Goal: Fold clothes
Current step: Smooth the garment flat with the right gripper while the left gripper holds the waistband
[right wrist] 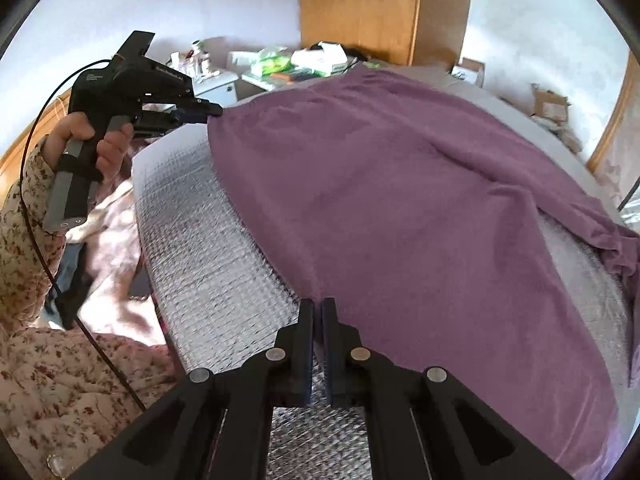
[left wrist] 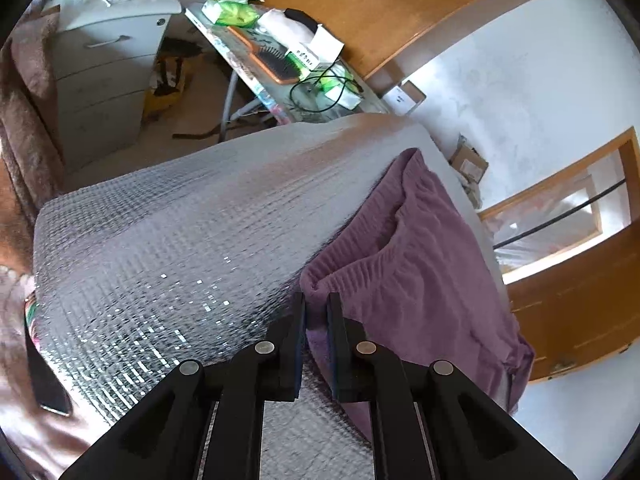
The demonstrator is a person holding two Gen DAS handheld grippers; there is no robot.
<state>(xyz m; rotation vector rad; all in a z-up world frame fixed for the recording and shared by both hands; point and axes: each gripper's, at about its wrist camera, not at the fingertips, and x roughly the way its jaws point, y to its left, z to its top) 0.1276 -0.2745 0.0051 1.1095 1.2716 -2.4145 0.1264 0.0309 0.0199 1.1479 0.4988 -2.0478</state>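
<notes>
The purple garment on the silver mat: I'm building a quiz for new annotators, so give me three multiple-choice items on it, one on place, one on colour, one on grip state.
1. Where does the purple garment lie?
A. On the silver quilted mat
B. On the floor
C. In a drawer

2. What colour is it?
A. Green
B. Purple
C. White

3. How does the left gripper stand?
A. Wide open above the mat
B. Out of sight
C. Shut on the garment's corner

Key: 1 A, the cloth spreads across the mat. 2 B, plain in both views. 3 C, its fingers pinch the elastic-edged corner; the right gripper likewise clamps an edge.
</notes>
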